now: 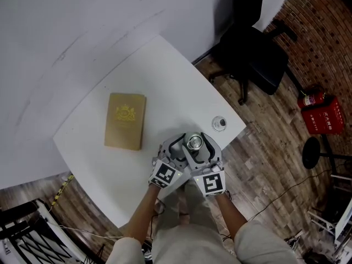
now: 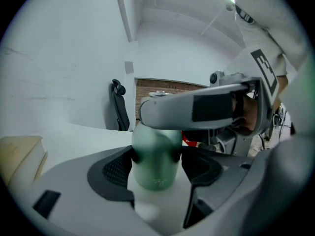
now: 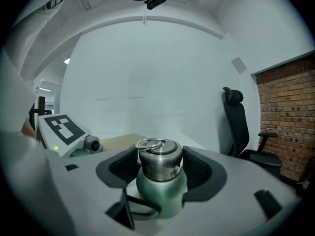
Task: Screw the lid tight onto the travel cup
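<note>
The white table (image 1: 165, 65) carries a flat tan book (image 1: 126, 120) near its middle. The travel cup (image 2: 156, 149) is at the table's near edge, close in front of the person; whether it rests on the surface or hangs just above it I cannot tell.

The left gripper (image 2: 157, 173) has its pads pressed on the green body. The right gripper (image 3: 160, 170) is clamped round the steel lid (image 3: 158, 157), pads against its side wall.

To my eye the cup is rigid metal. It should take a firm squeeze without harm, but the matte green coat and brushed steel look smooth enough to slip under a twist. Gripping the body at mid-height and the lid on its straight wall seems right.

Only the head view shows the book and a small round object (image 1: 219, 123) by the table's right edge. Only the right gripper view shows the lid on the neck and its wire ring (image 3: 150, 143). In the left gripper view the other gripper's jaw hides the cup's top.
</note>
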Action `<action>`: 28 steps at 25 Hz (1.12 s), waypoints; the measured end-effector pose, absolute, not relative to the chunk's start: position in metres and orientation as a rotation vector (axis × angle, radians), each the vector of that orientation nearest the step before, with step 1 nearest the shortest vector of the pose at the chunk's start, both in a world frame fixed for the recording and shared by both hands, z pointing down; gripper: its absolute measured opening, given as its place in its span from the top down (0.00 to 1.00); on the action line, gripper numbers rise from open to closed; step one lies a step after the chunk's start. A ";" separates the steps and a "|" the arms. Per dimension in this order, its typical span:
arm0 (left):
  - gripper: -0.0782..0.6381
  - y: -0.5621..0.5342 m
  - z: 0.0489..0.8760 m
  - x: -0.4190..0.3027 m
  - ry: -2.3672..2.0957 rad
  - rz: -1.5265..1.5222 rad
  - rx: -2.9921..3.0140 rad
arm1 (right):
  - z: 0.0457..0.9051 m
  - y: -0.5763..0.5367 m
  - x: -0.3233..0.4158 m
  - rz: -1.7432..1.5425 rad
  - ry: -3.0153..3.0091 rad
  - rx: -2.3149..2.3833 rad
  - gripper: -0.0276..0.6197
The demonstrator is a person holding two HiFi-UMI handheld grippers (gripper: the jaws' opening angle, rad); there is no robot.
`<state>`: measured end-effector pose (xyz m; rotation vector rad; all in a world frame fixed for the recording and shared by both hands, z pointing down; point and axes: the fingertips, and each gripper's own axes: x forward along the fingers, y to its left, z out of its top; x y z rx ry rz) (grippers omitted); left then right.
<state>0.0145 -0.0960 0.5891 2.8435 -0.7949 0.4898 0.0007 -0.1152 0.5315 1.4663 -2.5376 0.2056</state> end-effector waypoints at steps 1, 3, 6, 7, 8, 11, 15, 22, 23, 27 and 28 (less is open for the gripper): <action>0.46 -0.096 0.590 0.015 -0.788 0.489 2.836 | 0.531 -0.114 0.000 0.213 -2.557 1.448 0.53; 0.46 -0.094 0.591 0.016 -0.776 0.492 2.818 | 0.528 -0.110 0.000 0.222 -2.577 1.417 0.51; 0.46 -0.090 0.589 0.012 -0.794 0.498 2.815 | 0.524 -0.105 0.002 0.234 -2.589 1.399 0.51; 0.46 -0.088 0.588 0.009 -0.803 0.495 2.811 | 0.522 -0.102 0.004 0.241 -2.591 1.404 0.51; 0.46 -0.085 0.586 0.006 -0.814 0.490 2.804 | 0.521 -0.100 0.008 0.248 -2.589 1.409 0.52; 0.46 -0.079 0.577 -0.007 -0.871 0.480 2.784 | 0.521 -0.091 0.022 0.252 -2.562 1.417 0.53; 0.46 -0.072 0.566 -0.030 -0.954 0.456 2.749 | 0.516 -0.082 0.039 0.263 -2.533 1.448 0.56; 0.62 -0.057 0.541 -0.067 -1.116 0.395 2.664 | 0.504 -0.069 0.078 0.287 -2.451 1.571 0.69; 0.68 -0.055 0.537 -0.072 -1.141 0.388 2.654 | 0.501 -0.067 0.083 0.290 -2.436 1.588 0.72; 0.82 -0.046 0.517 -0.088 -1.207 0.401 2.638 | 0.491 -0.056 0.098 0.303 -2.394 1.633 0.85; 0.85 -0.044 0.513 -0.091 -1.219 0.407 2.634 | 0.489 -0.053 0.102 0.305 -2.385 1.641 0.89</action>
